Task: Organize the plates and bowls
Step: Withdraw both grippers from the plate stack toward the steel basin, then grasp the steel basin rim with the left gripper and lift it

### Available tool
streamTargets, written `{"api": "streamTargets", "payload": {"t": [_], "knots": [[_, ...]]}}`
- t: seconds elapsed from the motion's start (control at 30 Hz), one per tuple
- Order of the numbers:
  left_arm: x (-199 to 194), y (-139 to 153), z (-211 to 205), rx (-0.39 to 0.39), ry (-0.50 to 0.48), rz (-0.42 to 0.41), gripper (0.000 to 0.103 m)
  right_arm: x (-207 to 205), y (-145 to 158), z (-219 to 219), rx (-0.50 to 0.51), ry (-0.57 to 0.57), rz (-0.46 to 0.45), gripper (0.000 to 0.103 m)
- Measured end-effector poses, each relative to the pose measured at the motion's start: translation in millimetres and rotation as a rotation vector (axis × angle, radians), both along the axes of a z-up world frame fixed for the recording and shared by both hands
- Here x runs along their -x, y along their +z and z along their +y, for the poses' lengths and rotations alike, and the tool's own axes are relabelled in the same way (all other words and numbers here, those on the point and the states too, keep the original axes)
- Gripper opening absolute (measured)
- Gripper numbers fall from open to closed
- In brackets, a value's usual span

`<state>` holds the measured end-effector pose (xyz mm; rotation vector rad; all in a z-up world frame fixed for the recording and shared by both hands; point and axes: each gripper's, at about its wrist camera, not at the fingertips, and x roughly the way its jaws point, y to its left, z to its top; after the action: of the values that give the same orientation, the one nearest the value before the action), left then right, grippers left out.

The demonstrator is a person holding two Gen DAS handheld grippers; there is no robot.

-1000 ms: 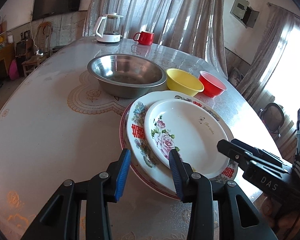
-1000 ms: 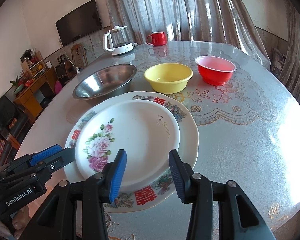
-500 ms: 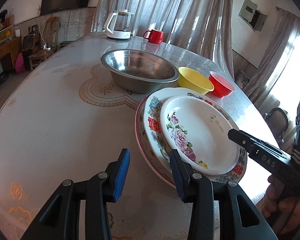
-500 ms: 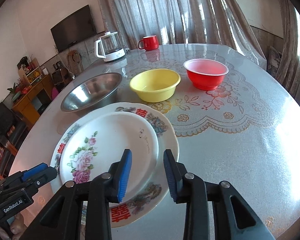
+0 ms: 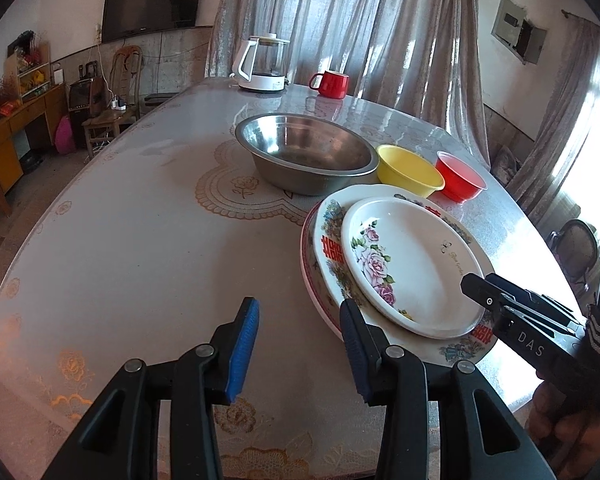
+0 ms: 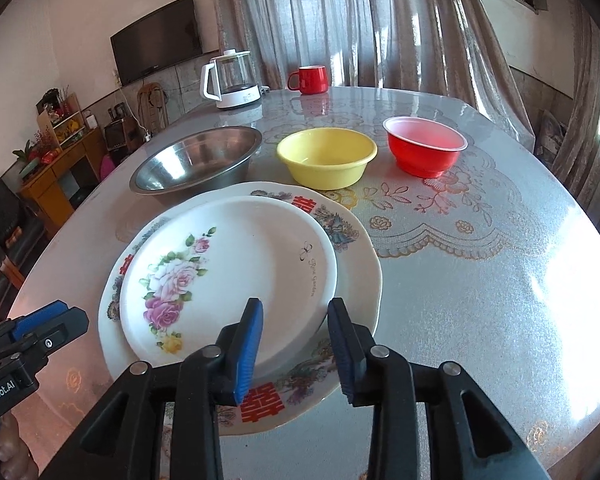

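A white rose-patterned plate (image 5: 412,268) (image 6: 228,272) lies on a larger plate with red characters (image 5: 328,248) (image 6: 356,264), and a pink-rimmed plate (image 5: 306,264) shows beneath. Behind them stand a steel bowl (image 5: 306,152) (image 6: 196,160), a yellow bowl (image 5: 410,170) (image 6: 326,156) and a red bowl (image 5: 460,176) (image 6: 426,146). My left gripper (image 5: 300,340) (image 6: 40,320) hangs open over bare table just left of the stack. My right gripper (image 6: 296,340) (image 5: 500,300) hovers over the rose plate's near rim; its jaws are opening and press on nothing.
At the far end of the table (image 5: 140,240) stand a white kettle (image 5: 262,64) (image 6: 232,80) and a red mug (image 5: 332,84) (image 6: 310,79). The plate stack sits close to the near edge. A chair (image 5: 580,248) stands off the right side.
My left gripper has swung left, off the stack's edge onto bare table. My right gripper's jaws have narrowed, then widened slightly. No plate or bowl has moved.
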<state>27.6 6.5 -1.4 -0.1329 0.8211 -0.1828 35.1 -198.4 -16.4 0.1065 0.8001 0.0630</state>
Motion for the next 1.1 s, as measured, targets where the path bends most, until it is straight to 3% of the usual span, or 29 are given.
{"api": "streamTargets", "payload": {"t": [0.57,0.8,0.9,1.0,1.1], "knots": [[-23,1,7,-0.019,0.003,0.002,0.043,-9,17,2,-0.041,0.036,-0.011,0.040],[-84,3,22,0.003,-0.001,0.025,0.044,-52,40,2,-0.133,0.145,-0.039,0.041],[-118,13,29,0.019,-0.012,-0.005,0.044,-85,45,-2,-0.175,0.188,-0.025,0.041],[-152,27,33,0.023,-0.041,-0.053,0.044,-119,50,-9,-0.235,0.279,0.004,0.041],[-184,37,40,0.048,-0.019,-0.020,0.044,-147,61,-15,-0.289,0.368,0.022,0.041]]}}
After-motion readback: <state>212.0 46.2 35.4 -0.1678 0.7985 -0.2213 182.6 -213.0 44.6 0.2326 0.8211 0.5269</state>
